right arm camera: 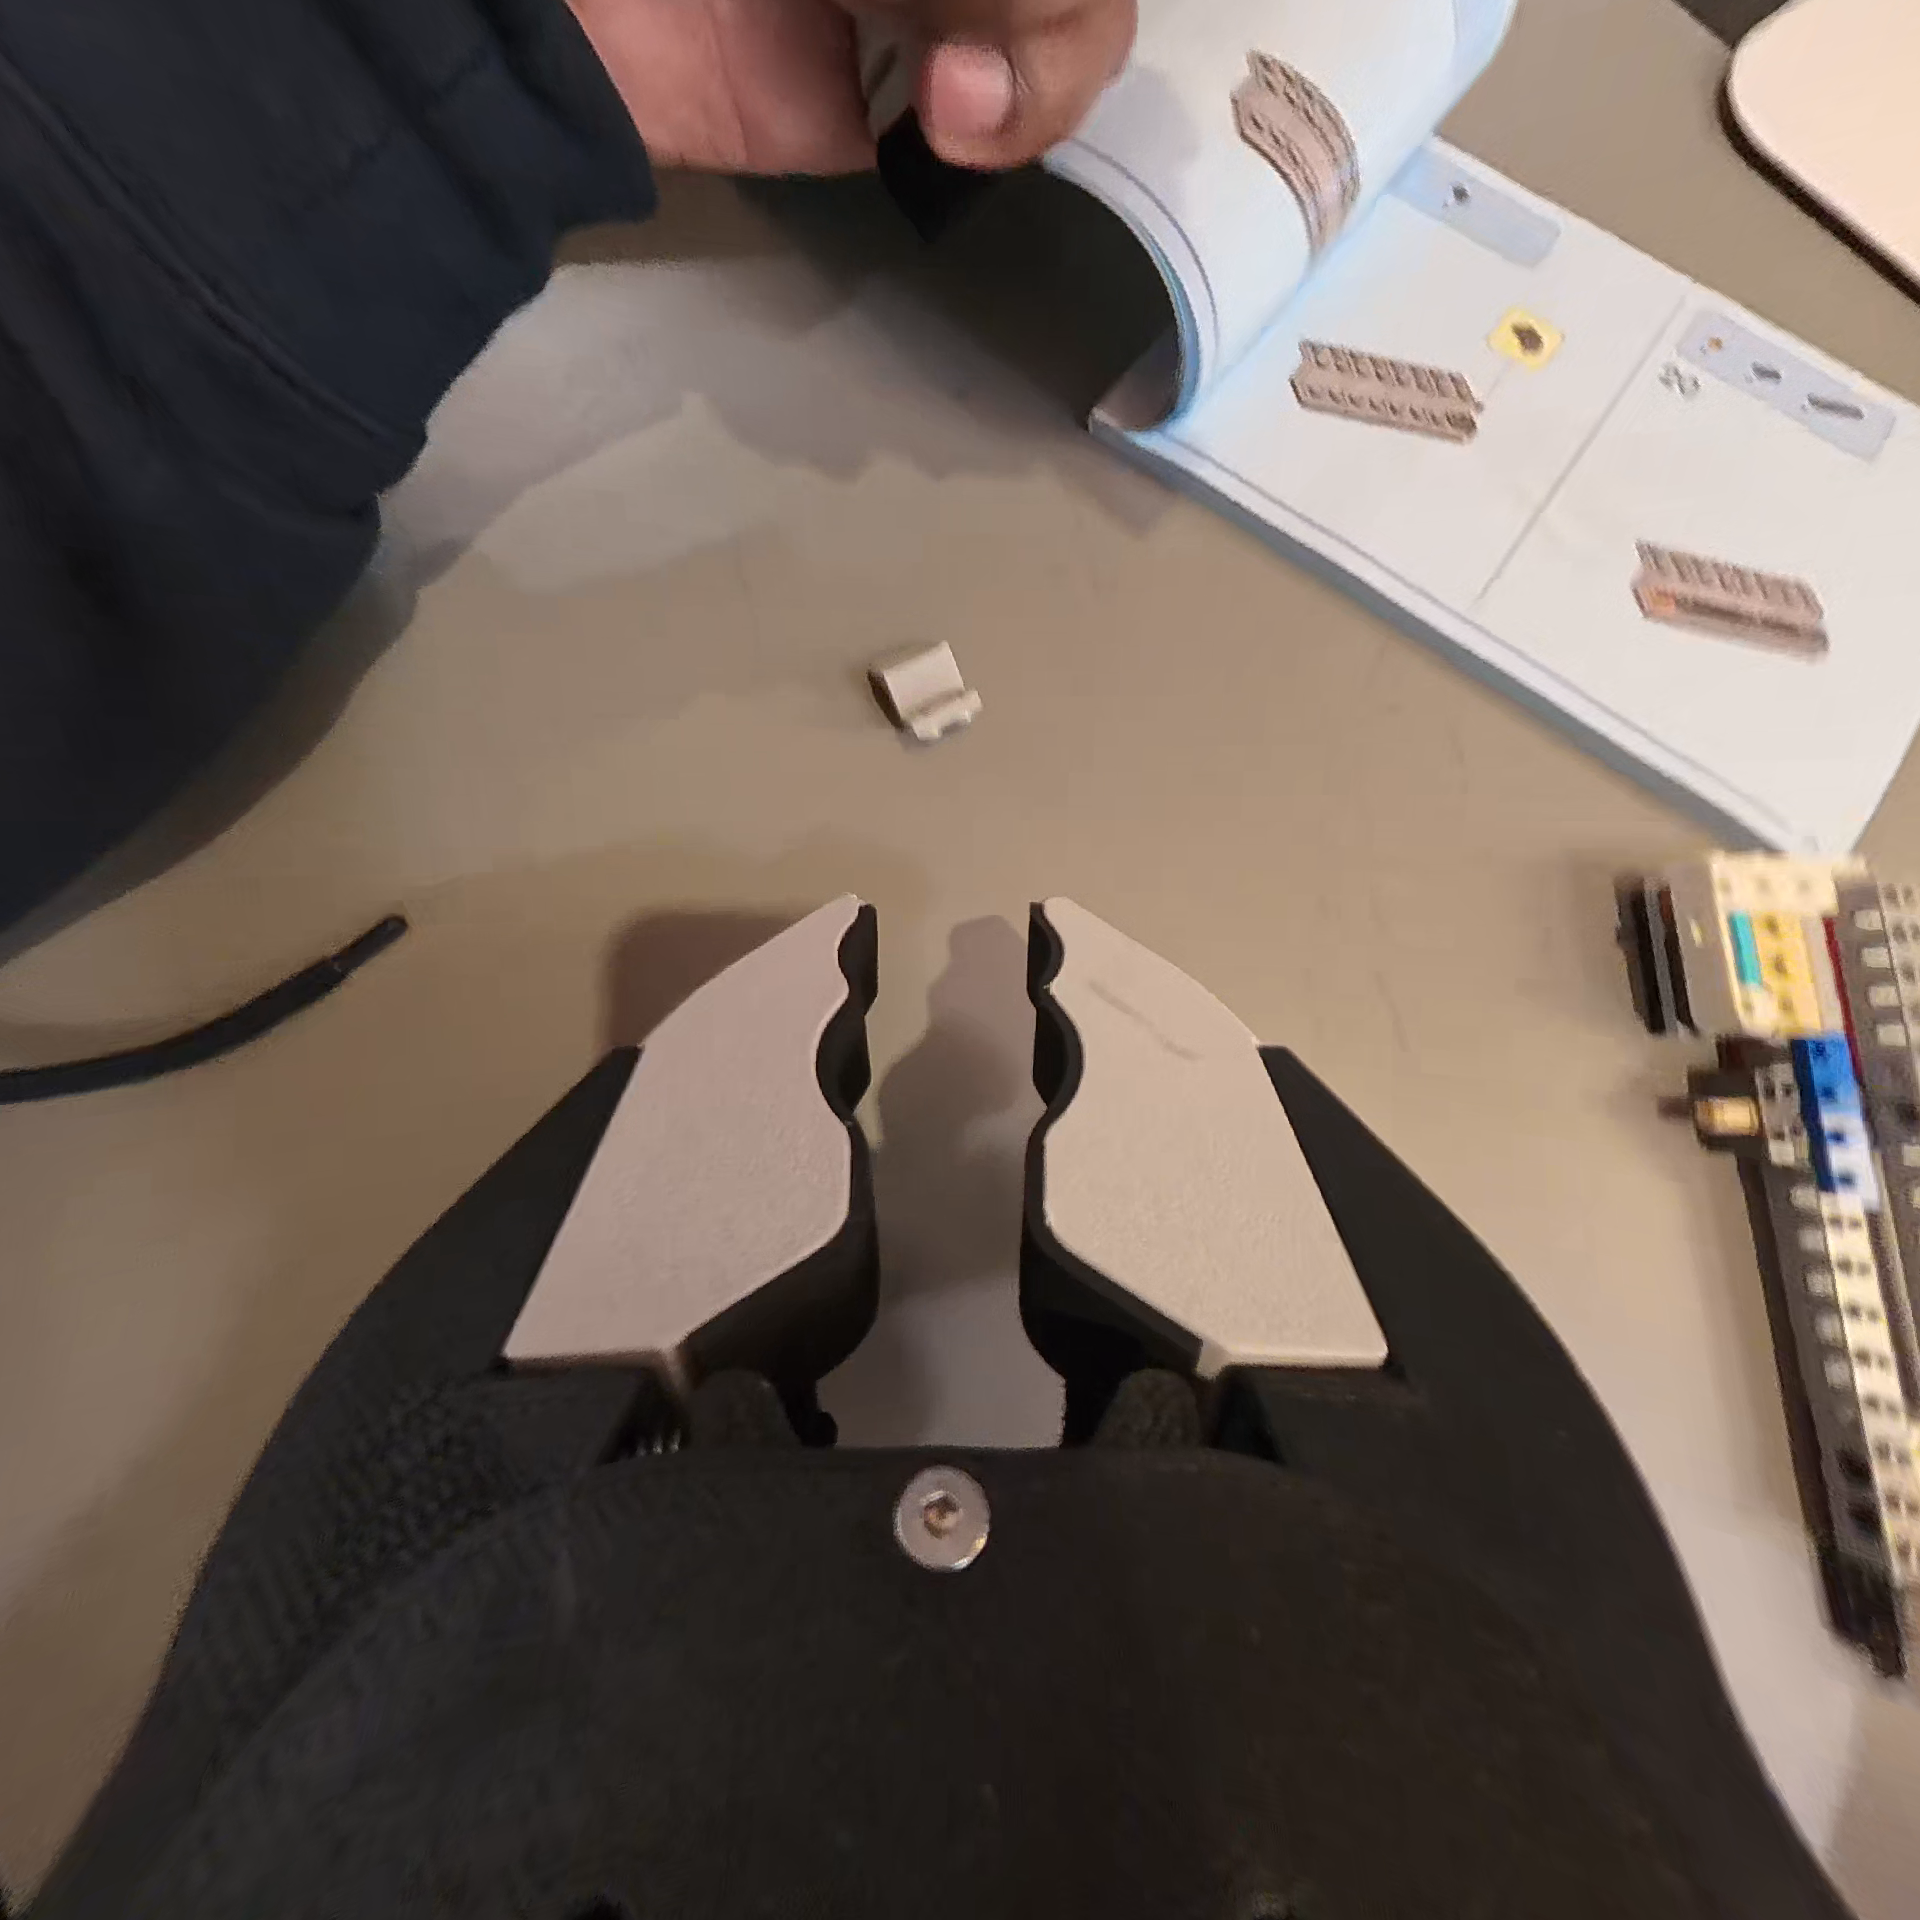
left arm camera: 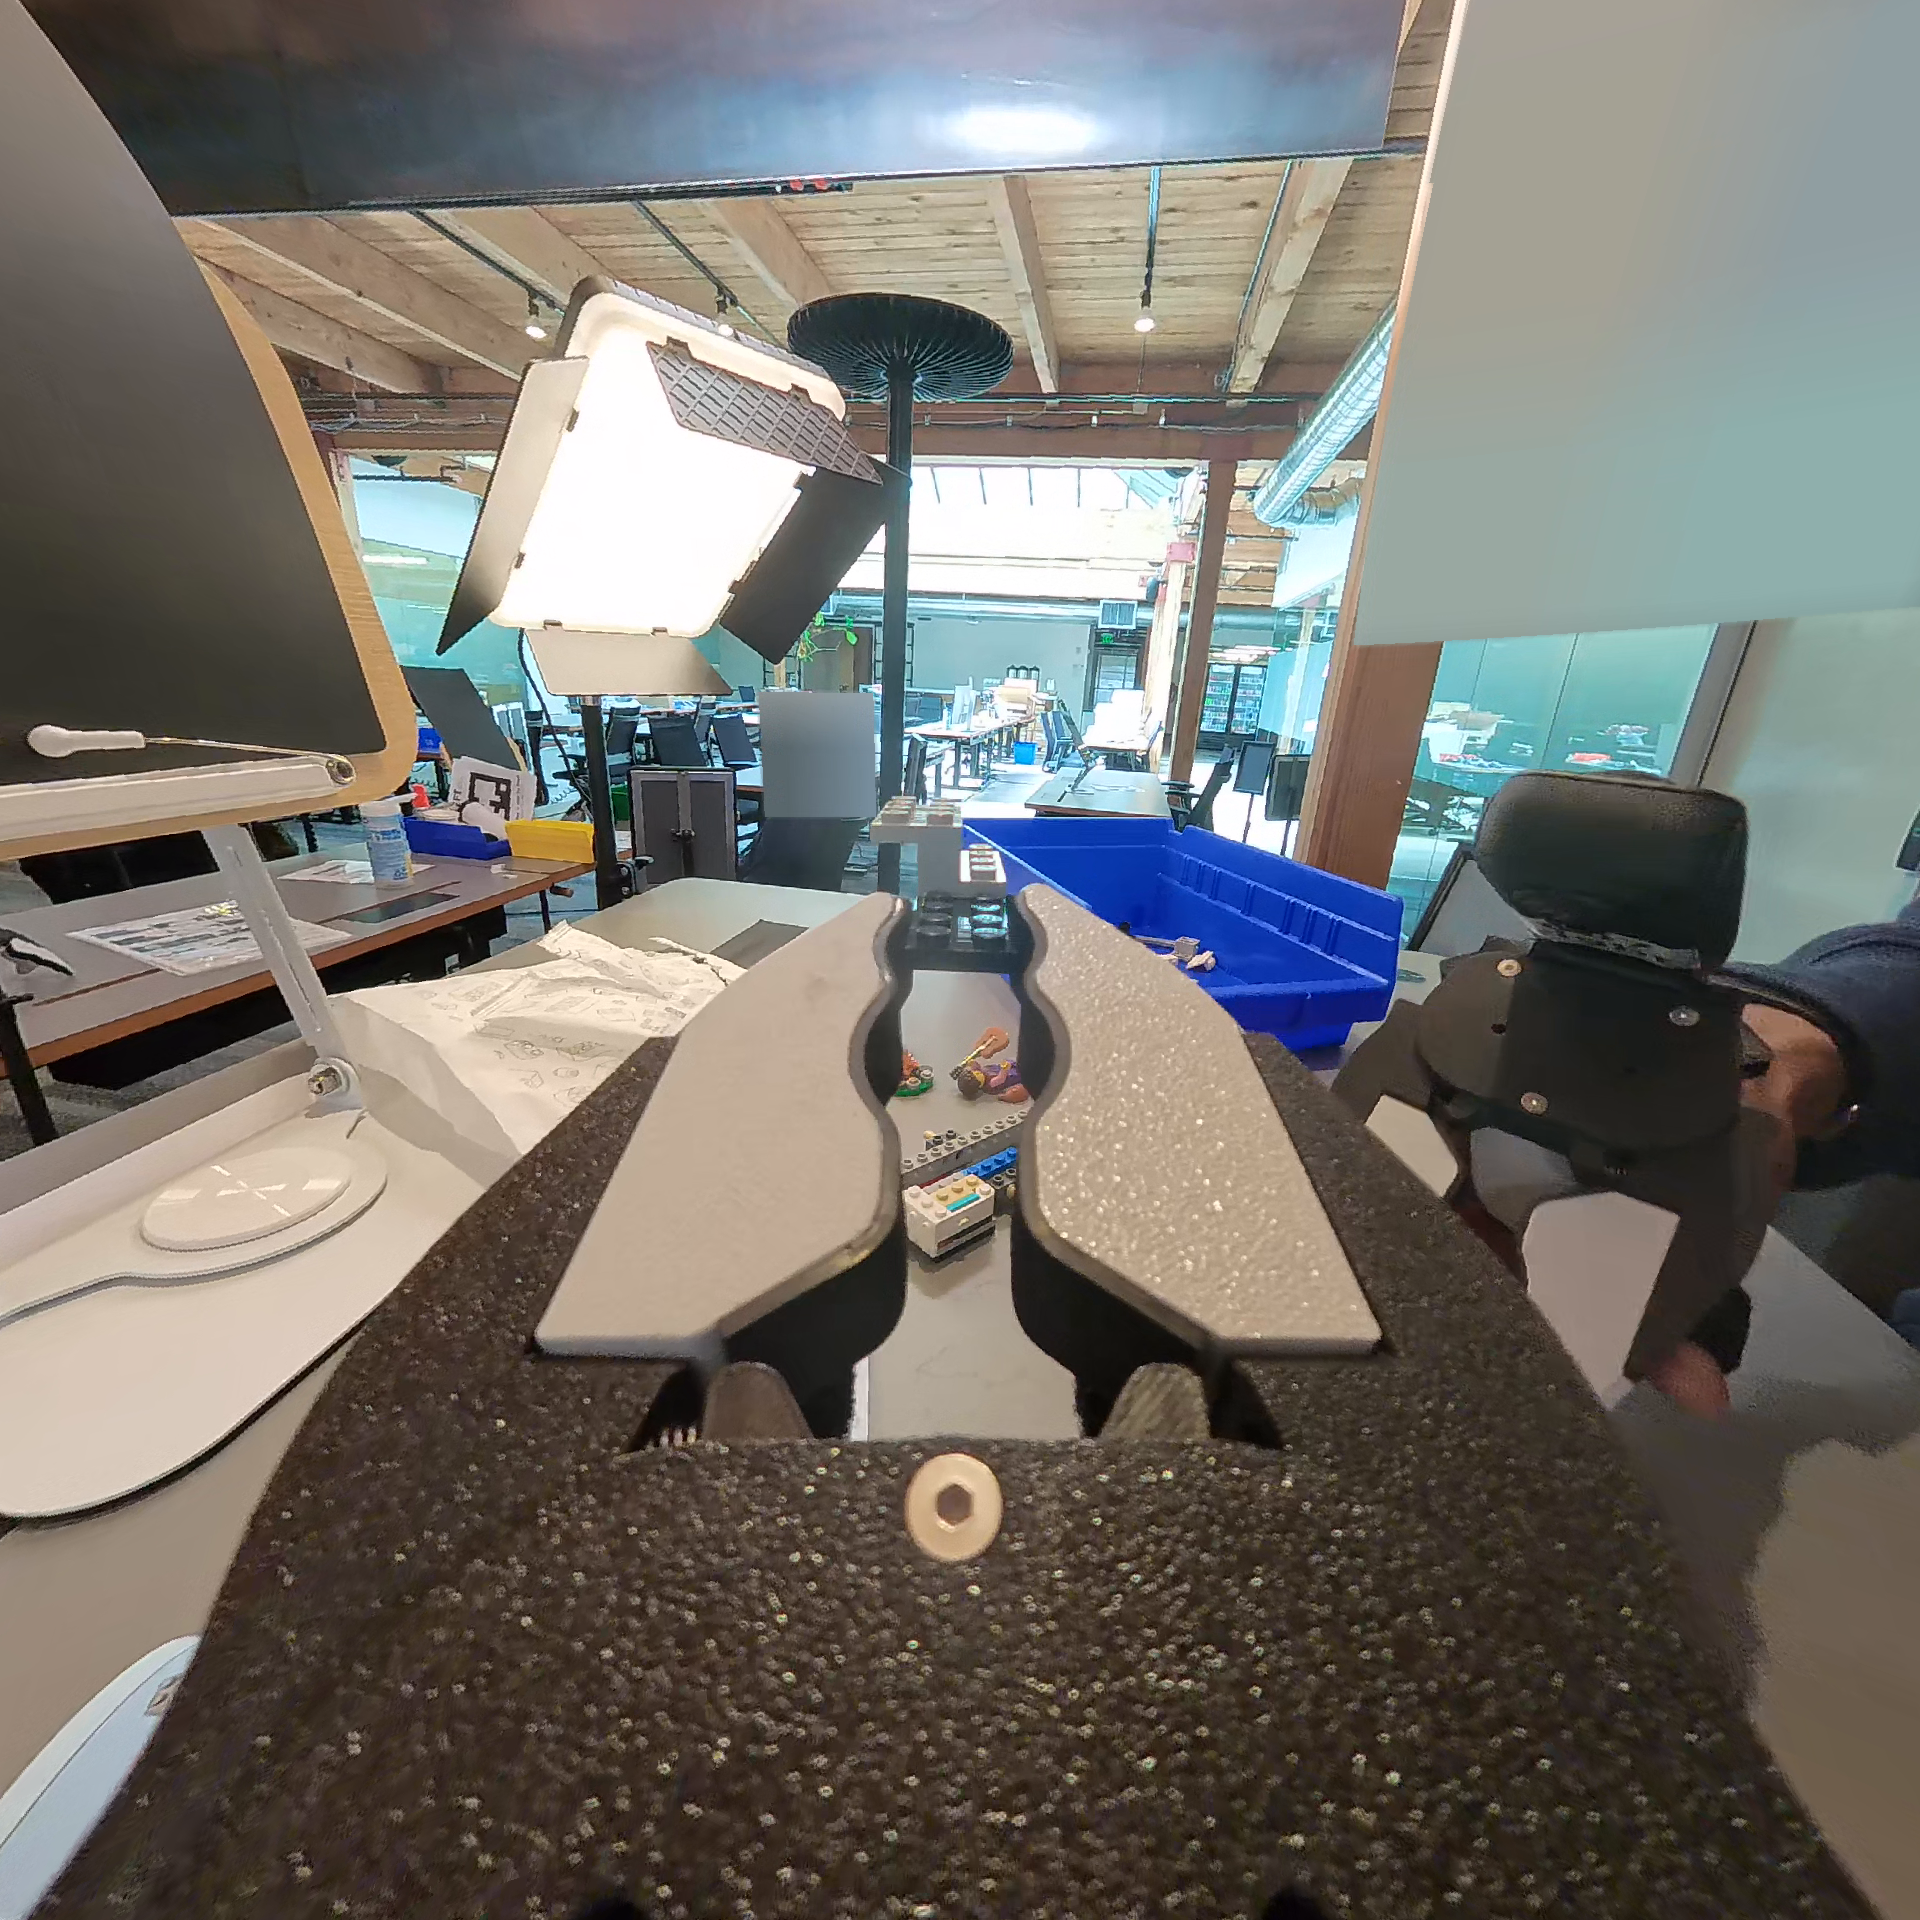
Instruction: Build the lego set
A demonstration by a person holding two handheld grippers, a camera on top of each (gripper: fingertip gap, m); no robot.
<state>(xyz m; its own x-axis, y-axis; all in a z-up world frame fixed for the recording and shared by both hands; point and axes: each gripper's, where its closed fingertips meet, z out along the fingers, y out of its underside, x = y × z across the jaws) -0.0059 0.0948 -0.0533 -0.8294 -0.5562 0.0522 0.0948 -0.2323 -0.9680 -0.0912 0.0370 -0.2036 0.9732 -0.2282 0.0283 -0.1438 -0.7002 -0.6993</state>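
In the left wrist view my left gripper is shut on a black studded plate, with both pads pressed on its sides. It holds the plate up above the table. A white brick and a light grey plate are stacked on the plate's far end. In the right wrist view my right gripper is open and empty, low over the tan table. A small light grey clip-like piece lies on the table a little ahead of its fingertips.
An open instruction booklet lies at the far right, with a hand on its pages. A long multicoloured brick assembly lies at the right edge and a black cord at the left. A blue bin, minifigures, a paper bag and a lamp base surround the left gripper. The tips of one gripper are about 20 centimetres away from the tips of the other. Between my right fingertips and the small light grey clip-like piece there is roughly 5 centimetres.
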